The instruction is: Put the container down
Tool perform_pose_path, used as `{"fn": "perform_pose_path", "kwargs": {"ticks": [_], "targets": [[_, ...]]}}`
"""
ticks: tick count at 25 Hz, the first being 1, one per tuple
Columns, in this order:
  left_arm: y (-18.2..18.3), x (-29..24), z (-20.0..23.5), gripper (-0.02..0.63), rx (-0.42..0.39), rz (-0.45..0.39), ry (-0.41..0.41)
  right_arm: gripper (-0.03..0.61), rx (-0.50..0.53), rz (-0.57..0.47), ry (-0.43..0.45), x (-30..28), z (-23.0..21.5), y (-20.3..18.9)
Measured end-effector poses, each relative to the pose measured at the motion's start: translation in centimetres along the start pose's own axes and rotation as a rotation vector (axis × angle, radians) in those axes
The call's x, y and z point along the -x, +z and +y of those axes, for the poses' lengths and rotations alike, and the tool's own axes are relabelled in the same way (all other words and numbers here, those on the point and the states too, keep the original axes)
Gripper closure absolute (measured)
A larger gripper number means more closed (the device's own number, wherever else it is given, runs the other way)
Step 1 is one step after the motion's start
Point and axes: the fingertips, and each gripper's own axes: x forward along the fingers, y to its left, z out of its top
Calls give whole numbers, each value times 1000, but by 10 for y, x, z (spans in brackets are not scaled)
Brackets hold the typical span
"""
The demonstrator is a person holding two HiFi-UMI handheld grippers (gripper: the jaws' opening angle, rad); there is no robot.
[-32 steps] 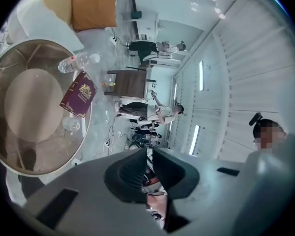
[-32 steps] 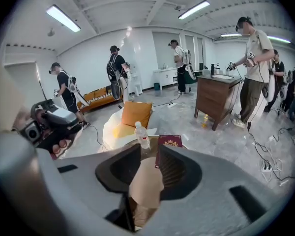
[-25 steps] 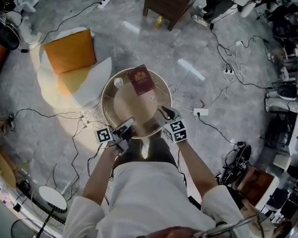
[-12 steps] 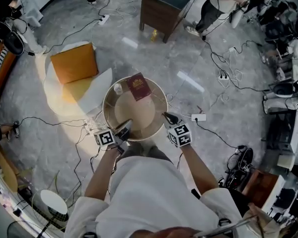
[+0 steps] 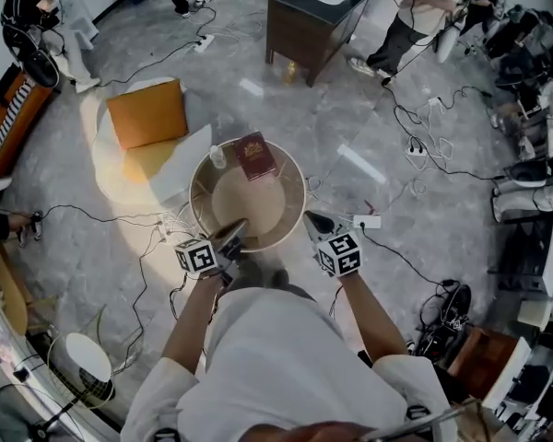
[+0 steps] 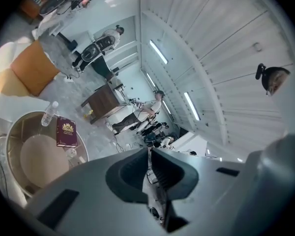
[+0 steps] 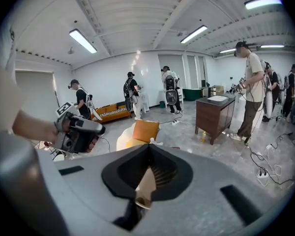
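Down on the floor [image 5: 369, 136] the container [image 5: 258, 210] now stands on its own, and we're lifting both hands clear. Our left gripper [image 5: 237, 229] stays shut on nothing, and our right gripper [image 5: 311, 217] has just closed empty beside the rim. We'd call it set down.

I see the large round container [image 5: 253, 208], tan inside with a pale shiny rim, standing upright and mouth-up on the grey stone floor [image 5: 350, 109]. It rests level, directly ahead of me, just beside the white floor cushion [image 5: 180, 159].
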Motion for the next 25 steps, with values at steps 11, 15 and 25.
{"fn": "perform_pose_path", "kwargs": {"ticks": [11,15,25], "targets": [[-31,13,-54,589,-264,-42,97,583,66,-55,48,58,13,-17],[-36,28,-65,589,-295,-41,124,583,73,-61,50,65,21,-18],[-33,68,-79,589,-314,-70,112,583,74,-82,8,75,46,-8]]}}
